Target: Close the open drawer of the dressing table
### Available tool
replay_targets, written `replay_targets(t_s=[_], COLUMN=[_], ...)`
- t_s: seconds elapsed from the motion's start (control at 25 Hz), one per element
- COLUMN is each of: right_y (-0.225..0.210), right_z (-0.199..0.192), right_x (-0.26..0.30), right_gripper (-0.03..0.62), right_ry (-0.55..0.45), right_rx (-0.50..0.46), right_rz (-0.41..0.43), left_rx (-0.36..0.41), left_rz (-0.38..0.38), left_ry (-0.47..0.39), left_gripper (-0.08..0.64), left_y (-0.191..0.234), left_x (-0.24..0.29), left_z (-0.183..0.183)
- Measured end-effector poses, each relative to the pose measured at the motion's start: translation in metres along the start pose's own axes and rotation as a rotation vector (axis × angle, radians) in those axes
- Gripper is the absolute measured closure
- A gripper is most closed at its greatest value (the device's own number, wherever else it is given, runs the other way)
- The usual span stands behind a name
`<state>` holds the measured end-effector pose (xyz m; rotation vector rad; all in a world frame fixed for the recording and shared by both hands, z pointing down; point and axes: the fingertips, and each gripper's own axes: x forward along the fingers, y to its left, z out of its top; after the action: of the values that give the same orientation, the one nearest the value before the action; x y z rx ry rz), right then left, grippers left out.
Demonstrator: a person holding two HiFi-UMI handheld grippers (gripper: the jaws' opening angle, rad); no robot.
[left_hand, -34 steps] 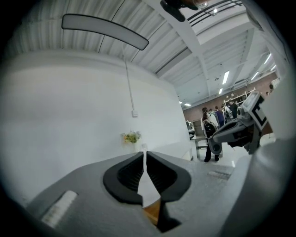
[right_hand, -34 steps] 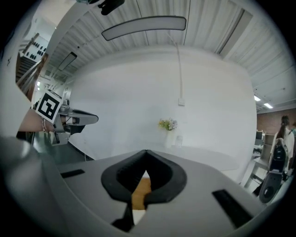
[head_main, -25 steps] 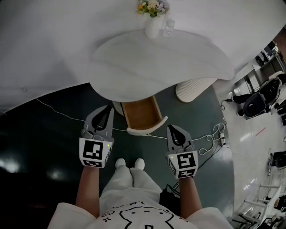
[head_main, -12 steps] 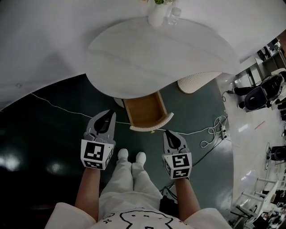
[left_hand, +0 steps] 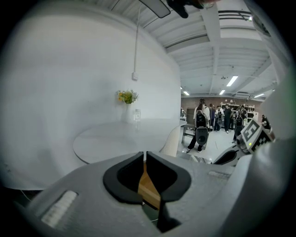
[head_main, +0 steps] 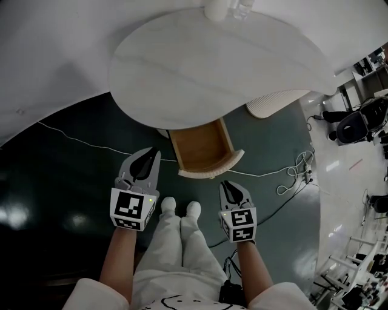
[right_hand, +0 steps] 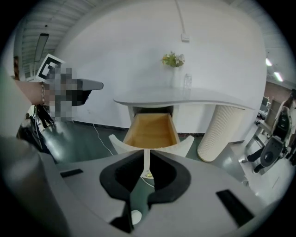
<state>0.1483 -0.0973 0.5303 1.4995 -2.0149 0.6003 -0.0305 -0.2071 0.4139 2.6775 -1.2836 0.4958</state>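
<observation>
- The drawer [head_main: 203, 147] is standing pulled out from under the white oval table [head_main: 200, 66], showing its bare wooden inside; its curved white front is facing the person's white shoes [head_main: 180, 208].
- A thin white cable [head_main: 73, 140] is lying across the dark floor at the left and running on under the drawer.
- The left tool [head_main: 151, 152] is hovering beside the drawer's left side, apart from it. In the left gripper view its jaws are leaving only a narrow slit and gripping nothing, with a sliver of the drawer's wood showing through.
- The right tool [head_main: 225, 183] is hanging just short of the drawer front, towards its right end, touching nothing. In the right gripper view its jaws are likewise sitting almost together, empty, and pointing at the drawer front.
- A ribbed white pedestal [head_main: 276, 103] is showing under the table's right edge.
- A white vase [head_main: 217, 9] is standing at the table's far edge.
</observation>
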Motion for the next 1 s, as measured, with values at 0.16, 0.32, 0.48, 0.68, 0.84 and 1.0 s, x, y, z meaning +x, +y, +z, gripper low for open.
replay_targets(t_s=[0.16,0.32,0.48,0.68,0.84,1.0], right_y=[-0.001,-0.002,-0.004,-0.002,-0.005,-0.004], right_z=[-0.022,-0.038,-0.047,-0.061,-0.064,-0.063], right_x=[0.019,0.039,0.057,0.078,0.085,0.087], right_gripper=[0.571,0.571,0.571,0.571,0.571,0.571], right_ry=[0.030,0.039,0.034,0.039,-0.001,-0.032], right_rx=[0.013,0.038,0.063,0.065,0.069,0.071], right_rz=[0.009,0.006,0.006,0.007,0.002,-0.007], left_rx=[0.001,-0.004,-0.012,-0.032,-0.045,-0.050], left_rz=[-0.013,-0.020,-0.017,0.003,0.018,0.025], left_ry=[0.020,0.034,0.037,0.035,0.032,0.024], left_gripper=[0.541,0.541,0.541,0.541,0.541,0.541], left_y=[-0.003,-0.005,-0.004,0.001,0.006,0.011], left_x=[0.011,0.018,0.026,0.031,0.035,0.034], left_z=[-0.016,-0.035,-0.049,-0.065,-0.079,-0.084])
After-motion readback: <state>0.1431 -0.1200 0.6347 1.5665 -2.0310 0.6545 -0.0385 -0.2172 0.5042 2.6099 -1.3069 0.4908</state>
